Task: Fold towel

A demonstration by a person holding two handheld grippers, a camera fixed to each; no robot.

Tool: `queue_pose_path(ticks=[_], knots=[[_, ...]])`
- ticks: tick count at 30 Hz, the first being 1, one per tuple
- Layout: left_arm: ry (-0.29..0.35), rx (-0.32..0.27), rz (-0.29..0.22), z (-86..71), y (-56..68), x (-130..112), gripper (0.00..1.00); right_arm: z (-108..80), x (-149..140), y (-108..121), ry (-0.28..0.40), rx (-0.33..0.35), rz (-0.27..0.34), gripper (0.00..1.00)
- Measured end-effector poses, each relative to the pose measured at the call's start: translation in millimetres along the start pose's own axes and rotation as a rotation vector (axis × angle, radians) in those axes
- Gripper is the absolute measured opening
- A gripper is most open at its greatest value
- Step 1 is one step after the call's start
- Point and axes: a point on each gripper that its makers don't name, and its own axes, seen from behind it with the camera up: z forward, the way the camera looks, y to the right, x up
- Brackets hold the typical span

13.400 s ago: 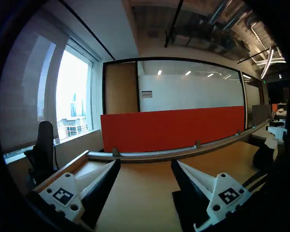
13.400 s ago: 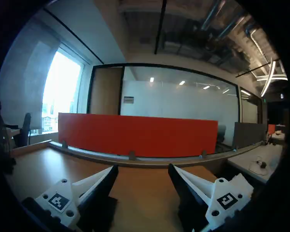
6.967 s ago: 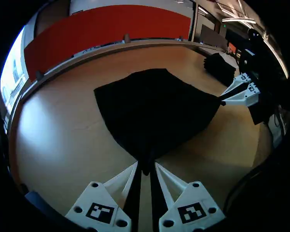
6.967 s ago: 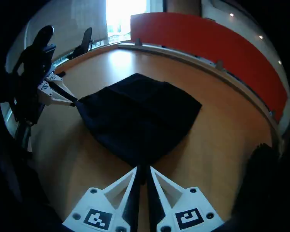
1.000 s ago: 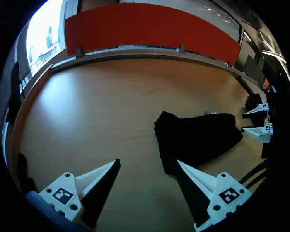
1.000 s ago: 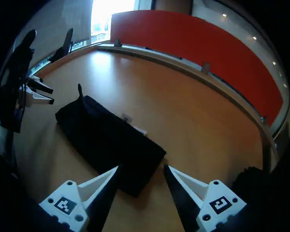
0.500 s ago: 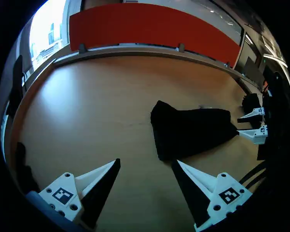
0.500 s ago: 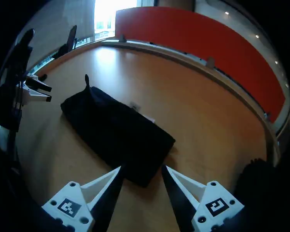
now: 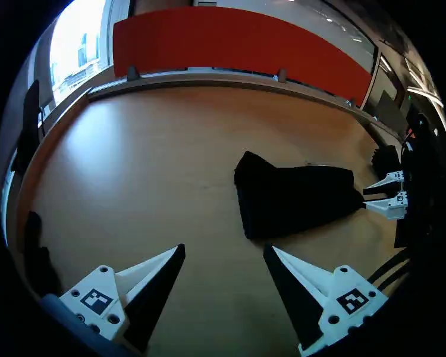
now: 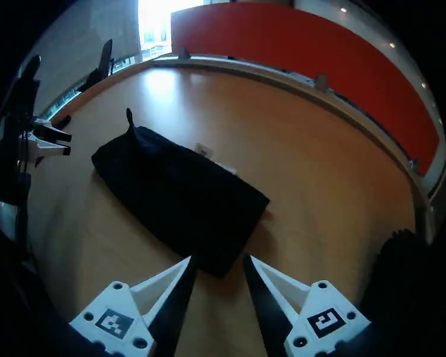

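Note:
A black towel [image 9: 291,199], folded into a long narrow strip, lies flat on the wooden desk [image 9: 151,154]. My left gripper [image 9: 223,249] is open, and the towel's left end sits just beyond its right finger. In the right gripper view the same towel [image 10: 175,193] runs diagonally, with a small peak sticking up at its far end. My right gripper [image 10: 218,259] is open with a narrow gap, and the towel's near corner reaches in between its fingertips. The left gripper view shows the right gripper [image 9: 371,198] at the towel's right end. The right gripper view shows the left gripper [image 10: 59,143], open, beyond the far end.
A red divider panel [image 9: 235,47] and a metal rail close the desk's far edge. A second dark pile of cloth [image 10: 401,262] lies at the desk's right side. Office chairs [image 10: 104,59] stand by the bright window. A small white tag [image 10: 202,150] pokes out along the towel's far side.
Over the last second my right gripper's fingers have narrowed and moved up to the towel's near corner. My left gripper has stayed open and barely shifted.

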Motion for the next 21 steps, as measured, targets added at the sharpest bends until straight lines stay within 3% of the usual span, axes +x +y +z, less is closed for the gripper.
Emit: queue_pose_path(ticks=[8,16,21], knots=[[-0.002,0.000,-0.003,-2.1,1.7,-3.0,0.98,3.0,-1.6,-3.9,-0.012,0.023,0.016,0.45],[-0.007,-0.001,-0.004,-1.8,1.5,-4.9,0.98,3.9,-1.9,-3.4,-0.016,0.027,0.031,0.44],[-0.009,-0.003,0.000,-1.2,2.9,-5.4,0.98,4.3,-1.6,-3.0,-0.017,0.032,0.040,0.31]])
